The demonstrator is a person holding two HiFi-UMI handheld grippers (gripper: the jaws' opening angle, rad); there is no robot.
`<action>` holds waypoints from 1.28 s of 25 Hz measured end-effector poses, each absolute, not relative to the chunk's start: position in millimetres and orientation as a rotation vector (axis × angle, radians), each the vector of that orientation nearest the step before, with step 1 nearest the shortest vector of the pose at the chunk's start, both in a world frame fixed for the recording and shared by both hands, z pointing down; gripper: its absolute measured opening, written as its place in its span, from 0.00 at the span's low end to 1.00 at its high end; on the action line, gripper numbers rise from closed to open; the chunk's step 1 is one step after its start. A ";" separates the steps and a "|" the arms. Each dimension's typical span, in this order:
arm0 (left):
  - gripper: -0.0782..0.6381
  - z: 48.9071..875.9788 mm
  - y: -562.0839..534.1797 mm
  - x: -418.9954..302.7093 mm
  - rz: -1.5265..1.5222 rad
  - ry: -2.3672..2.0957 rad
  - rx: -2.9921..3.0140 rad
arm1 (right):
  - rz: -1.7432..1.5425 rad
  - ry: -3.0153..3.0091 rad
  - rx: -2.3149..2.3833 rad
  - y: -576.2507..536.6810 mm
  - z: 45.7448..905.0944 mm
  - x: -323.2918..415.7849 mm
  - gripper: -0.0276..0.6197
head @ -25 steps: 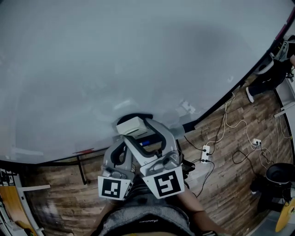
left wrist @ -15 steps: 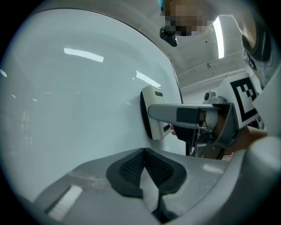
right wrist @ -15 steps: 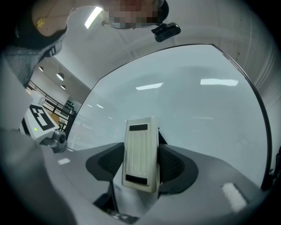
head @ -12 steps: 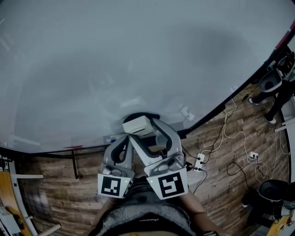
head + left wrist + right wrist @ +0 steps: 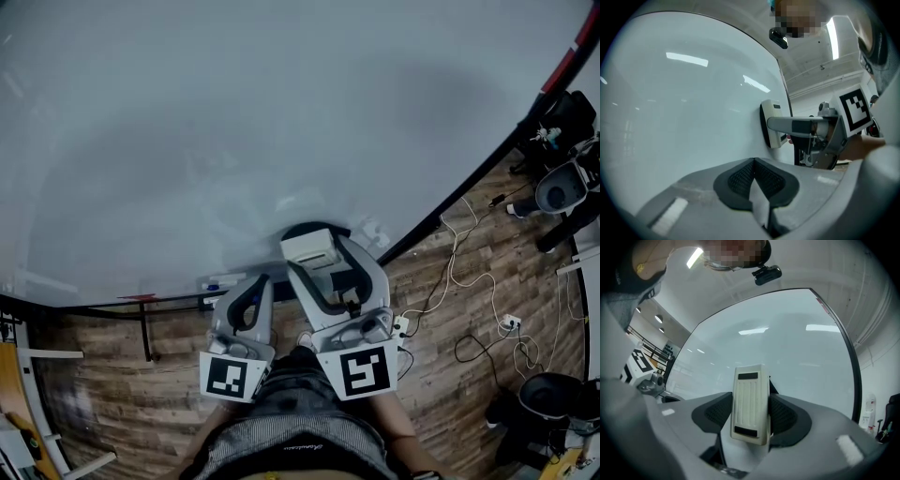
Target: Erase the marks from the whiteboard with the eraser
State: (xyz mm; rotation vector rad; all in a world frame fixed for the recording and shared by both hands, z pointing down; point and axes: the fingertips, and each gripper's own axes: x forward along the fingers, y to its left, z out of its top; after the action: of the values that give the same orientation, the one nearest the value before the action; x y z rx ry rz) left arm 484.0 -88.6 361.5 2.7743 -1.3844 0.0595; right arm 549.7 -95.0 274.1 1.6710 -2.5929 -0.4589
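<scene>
You have no legible words or numbers in view. The white cubes on your left gripper [image 5: 253, 281] and right gripper [image 5: 313, 251] carry only black square patterns.

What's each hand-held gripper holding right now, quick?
Left hand-held gripper: closed, holding nothing.
Right hand-held gripper: closed on the eraser.

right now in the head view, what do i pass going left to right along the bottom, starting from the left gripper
left gripper → eraser clamped in the right gripper → white power strip → black bin
</scene>
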 end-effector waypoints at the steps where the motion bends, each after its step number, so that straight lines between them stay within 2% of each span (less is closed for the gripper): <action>1: 0.11 361.2 -88.4 489.4 0.061 -1.386 2.775 | -0.457 -2.584 1.681 -94.7 274.1 559.0 0.44; 13: 0.11 357.0 -82.5 514.8 0.074 -1.371 2.814 | -0.403 -2.490 1.832 -93.9 276.7 633.2 0.44; 23: 0.11 362.6 -76.6 515.8 0.101 -1.391 2.789 | -0.401 -2.537 1.840 -97.4 286.0 640.2 0.44; 32: 0.11 365.7 -67.5 505.7 0.117 -1.424 2.768 | -0.240 -2.460 1.858 -98.0 341.9 646.1 0.44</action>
State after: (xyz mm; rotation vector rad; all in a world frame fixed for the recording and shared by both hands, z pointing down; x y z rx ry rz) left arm 505.7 -67.5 365.7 2.7681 -1.4239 0.1170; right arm 646.1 -98.0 341.9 1.8583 -2.4599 -0.2398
